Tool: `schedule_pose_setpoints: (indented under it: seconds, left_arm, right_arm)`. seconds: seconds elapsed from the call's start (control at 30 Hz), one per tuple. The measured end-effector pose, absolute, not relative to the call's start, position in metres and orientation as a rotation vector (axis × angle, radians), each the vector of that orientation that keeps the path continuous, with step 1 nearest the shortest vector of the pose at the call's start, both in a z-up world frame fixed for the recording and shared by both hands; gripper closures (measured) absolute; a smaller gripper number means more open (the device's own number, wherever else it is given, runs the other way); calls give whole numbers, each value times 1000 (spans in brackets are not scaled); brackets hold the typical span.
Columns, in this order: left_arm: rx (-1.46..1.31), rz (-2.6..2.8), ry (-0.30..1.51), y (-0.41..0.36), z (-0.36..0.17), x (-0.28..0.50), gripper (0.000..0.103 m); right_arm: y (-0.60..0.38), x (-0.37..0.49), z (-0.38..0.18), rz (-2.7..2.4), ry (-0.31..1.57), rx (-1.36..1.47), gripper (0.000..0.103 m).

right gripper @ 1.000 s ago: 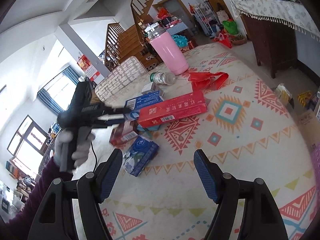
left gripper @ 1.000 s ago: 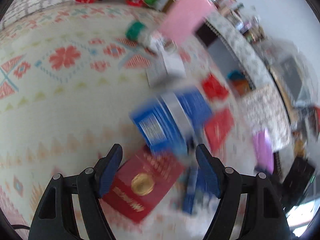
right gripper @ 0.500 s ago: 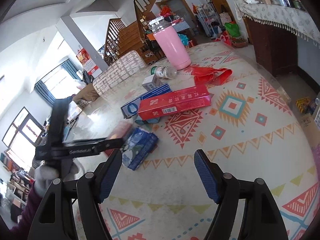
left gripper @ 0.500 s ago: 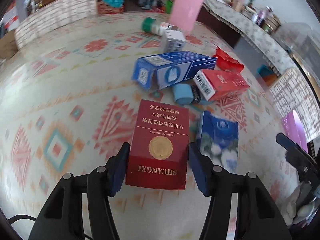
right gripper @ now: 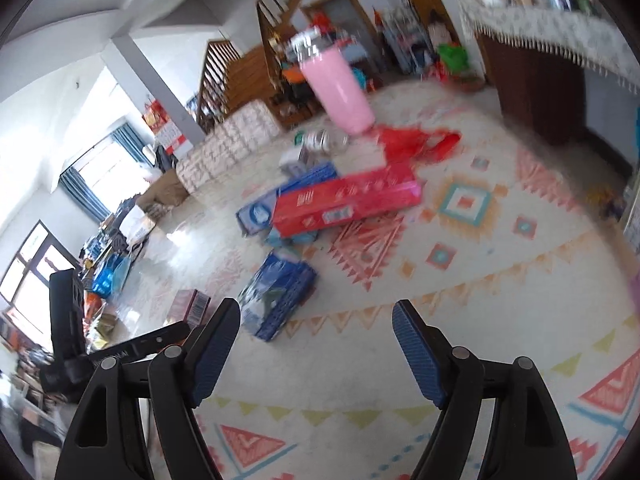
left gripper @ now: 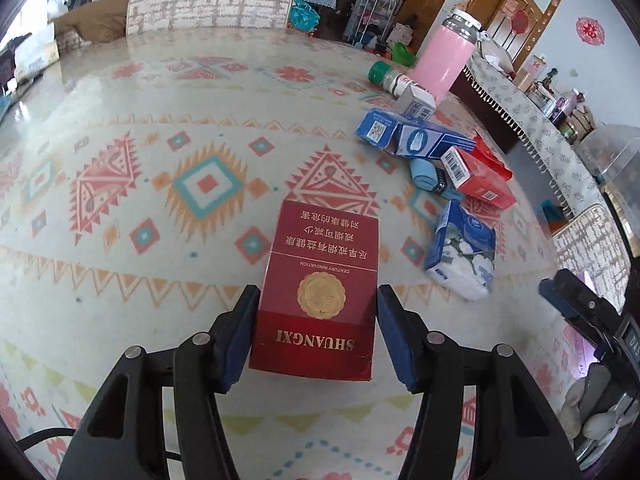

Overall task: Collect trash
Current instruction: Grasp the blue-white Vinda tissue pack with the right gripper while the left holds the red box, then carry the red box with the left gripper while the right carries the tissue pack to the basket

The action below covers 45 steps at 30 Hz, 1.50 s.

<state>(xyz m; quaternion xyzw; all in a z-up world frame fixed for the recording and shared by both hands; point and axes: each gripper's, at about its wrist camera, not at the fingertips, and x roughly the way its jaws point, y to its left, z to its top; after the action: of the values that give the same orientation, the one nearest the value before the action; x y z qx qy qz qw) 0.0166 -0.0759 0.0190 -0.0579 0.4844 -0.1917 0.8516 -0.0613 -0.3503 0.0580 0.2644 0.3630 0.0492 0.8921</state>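
Observation:
A dark red carton (left gripper: 320, 296) marked SHUANGXI lies flat on the patterned tablecloth. My left gripper (left gripper: 314, 336) straddles its near end; the left pad touches its side, the right pad stands just off it. The carton also shows at the left in the right wrist view (right gripper: 191, 307). A blue tissue pack (left gripper: 462, 254) lies to its right. Further back lie a blue box (left gripper: 412, 138), a red box (left gripper: 478, 178), a light blue roll (left gripper: 424, 174) and a green-capped bottle (left gripper: 386, 76). My right gripper (right gripper: 316, 344) is open and empty above the cloth, near the tissue pack (right gripper: 278, 298).
A pink tumbler (left gripper: 444, 58) stands at the far edge beside a small white carton (left gripper: 416, 100). A red plastic bag (right gripper: 416, 142) lies behind the long red box (right gripper: 346, 202). A chair back (left gripper: 208, 6) stands beyond the table. The right wrist view is blurred.
My left gripper swung onto the red carton, moved forward along it and narrowed around it. The right gripper's view has turned and dropped slightly, now blurred.

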Motion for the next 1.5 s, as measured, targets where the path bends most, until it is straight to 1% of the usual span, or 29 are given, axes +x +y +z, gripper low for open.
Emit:
schedule_pose_setpoints:
  seconds: [0.23,0.47,0.67,0.7,0.73,0.77,0.83,0.9,1.03,1.27,1.5]
  left_arm:
    - [-56,-418,994,-85,18,18,45]
    - [-115,-428,1017,-79,18,23,44]
    - [-158,-430,1041,-75,18,24,44]
    - [-163,-430,1043,-74,18,24,44]
    - [-165,-429,1045,-74,18,23,44]
    - [-164,-428,1046,-74,18,23,44]
    - [-151,-425,1047,-75,18,22,45]
    - [-155,-427,1047,-75,18,21,46]
    - [-173,-427,1022,-72,22,20,46]
    - [-217,-450,948,-68,34,15,46]
    - [-203,-463,914,-74,39,11,46]
  right_arm:
    - [-313,-17,53,108,897,510,20]
    - [-282,33,46,-3,1010,417,20]
    - [-265,49,45,-73,1064,300,20]
    - [-262,50,44,-80,1074,277,21]
    - [-261,51,45,-86,1080,260,24]
    - [-260,51,45,-96,1084,246,26]
    - [-262,48,46,-108,1083,233,41]
    - [-266,44,47,-99,1083,245,46]
    - [-272,28,48,-74,1073,287,49]
    - [-283,-16,64,-41,999,317,49]
    - [-299,-69,80,-19,929,328,49]
